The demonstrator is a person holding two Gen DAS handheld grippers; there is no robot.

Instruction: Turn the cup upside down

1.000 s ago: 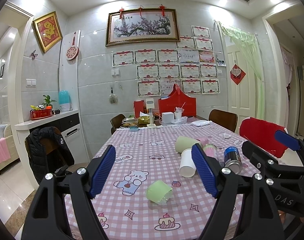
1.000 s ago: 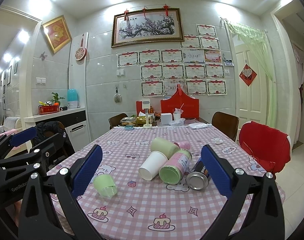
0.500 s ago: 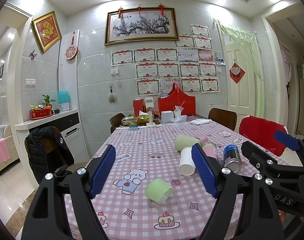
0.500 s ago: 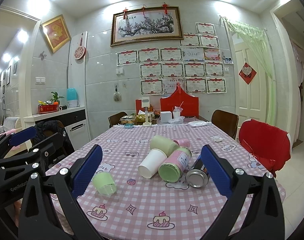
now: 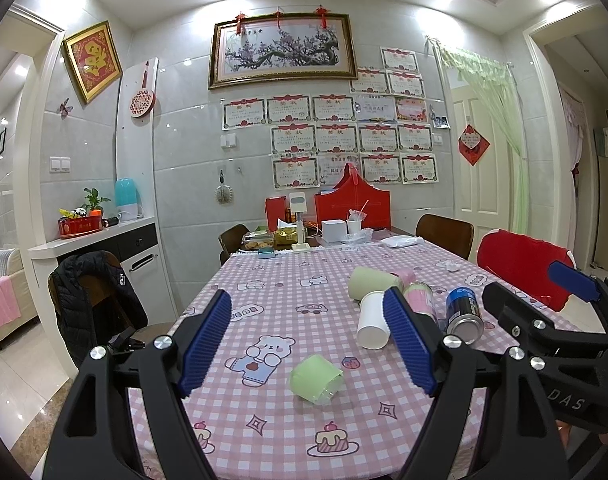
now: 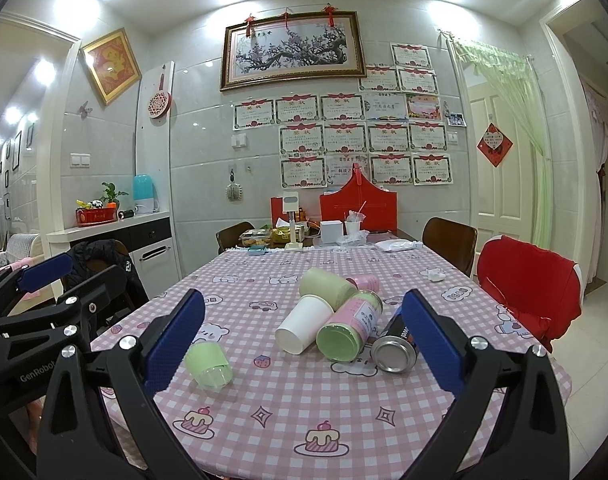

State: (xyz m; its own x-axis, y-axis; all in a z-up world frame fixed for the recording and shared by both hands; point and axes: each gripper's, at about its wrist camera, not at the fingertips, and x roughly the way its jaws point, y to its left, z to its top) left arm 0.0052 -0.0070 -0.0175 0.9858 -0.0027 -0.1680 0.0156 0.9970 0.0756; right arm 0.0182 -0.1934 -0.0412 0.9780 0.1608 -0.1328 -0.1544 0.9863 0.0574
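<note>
Cup (image 5: 316, 378) sideways between spread tool (image 5: 308, 344) fingers

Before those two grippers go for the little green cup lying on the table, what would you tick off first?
1. Left gripper open: ok, jaws wide apart, nothing between them.
2. Right gripper open: ok, also holding nothing.
3. Green cup reachable: ok, it lies on its side, apart from the other items.
4. Room around the cup: ok, the white cup and can lie farther off.
5. Which way the rim faces: ok, toward the cameras.
6. Cup holds nothing: cannot tell.
</note>
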